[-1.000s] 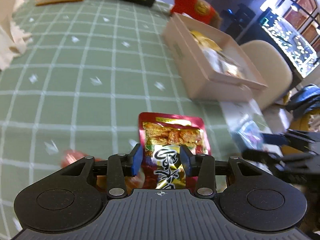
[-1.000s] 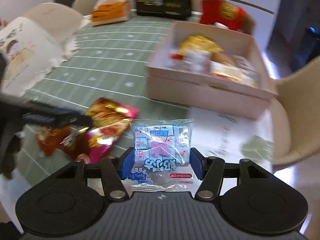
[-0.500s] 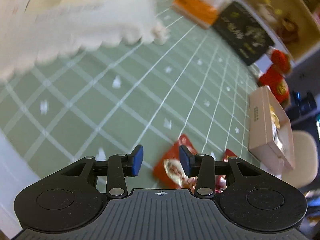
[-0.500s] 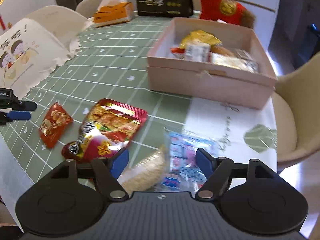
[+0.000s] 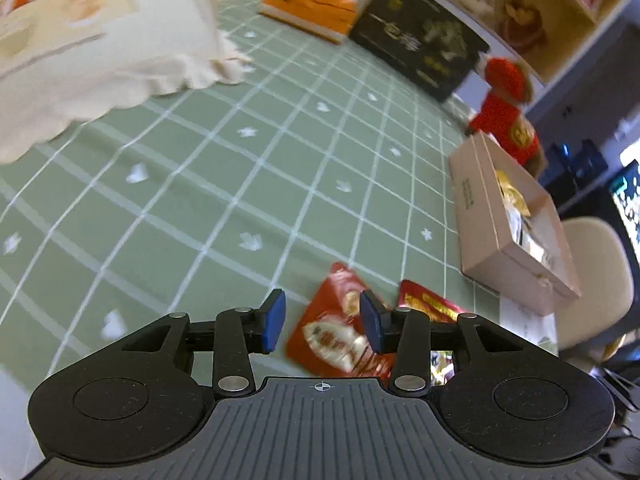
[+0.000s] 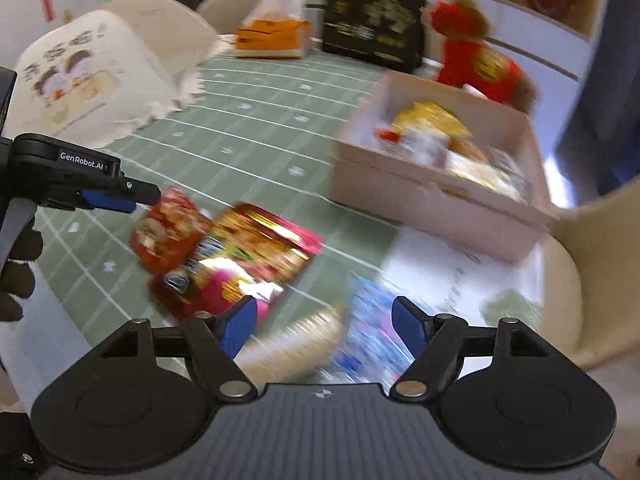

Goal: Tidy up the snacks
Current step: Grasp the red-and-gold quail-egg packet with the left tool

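Both grippers hang open and empty, the left gripper (image 5: 322, 322) above the small red packet (image 5: 340, 332) and the right gripper (image 6: 324, 322), its jaws just widened, above the blue packet (image 6: 372, 332), so the pink box (image 6: 424, 200) gets them next

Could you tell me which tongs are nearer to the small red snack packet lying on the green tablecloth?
Left. The left tongs hang right over the small red snack packet, jaws open around it. The right tongs sit farther off, over the blue packet.

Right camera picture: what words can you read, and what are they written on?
"GenRobot.AI": white letters on the left gripper, at the picture's left edge.
Snack packets: print too blurred to read.
Black box: gold characters, too blurred to read.
White cartoon cover: characters unreadable.
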A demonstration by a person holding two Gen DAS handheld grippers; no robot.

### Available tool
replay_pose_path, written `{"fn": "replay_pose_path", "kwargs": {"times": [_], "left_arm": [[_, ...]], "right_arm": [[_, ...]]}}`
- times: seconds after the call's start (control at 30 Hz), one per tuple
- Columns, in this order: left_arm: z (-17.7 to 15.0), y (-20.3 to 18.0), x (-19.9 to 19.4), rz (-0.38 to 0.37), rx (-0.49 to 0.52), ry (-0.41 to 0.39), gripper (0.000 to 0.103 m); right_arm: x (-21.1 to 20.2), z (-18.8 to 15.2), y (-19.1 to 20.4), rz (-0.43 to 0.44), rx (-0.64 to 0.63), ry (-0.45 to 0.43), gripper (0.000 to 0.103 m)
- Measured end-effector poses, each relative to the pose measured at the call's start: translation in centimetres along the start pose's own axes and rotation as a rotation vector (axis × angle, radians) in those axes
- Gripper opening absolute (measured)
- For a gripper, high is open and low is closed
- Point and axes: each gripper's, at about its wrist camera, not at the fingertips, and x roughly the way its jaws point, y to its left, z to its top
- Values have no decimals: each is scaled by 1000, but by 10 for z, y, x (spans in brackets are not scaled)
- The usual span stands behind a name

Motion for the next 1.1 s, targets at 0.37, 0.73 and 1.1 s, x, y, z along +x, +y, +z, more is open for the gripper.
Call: {"fn": "replay_pose_path", "kwargs": {"times": [0.37, 0.73, 1.1], "left_arm": [[-36, 39, -9, -228, -238, 94, 45], [-4, 24, 33, -132, -163, 26, 36], [6, -55, 61, 87, 277, -43, 44]], "right_arm": [[84, 56, 63, 39, -152, 21, 53], [73, 24, 62, 71, -141, 64, 55], [8, -12, 4, -106, -14, 0, 75]]}}
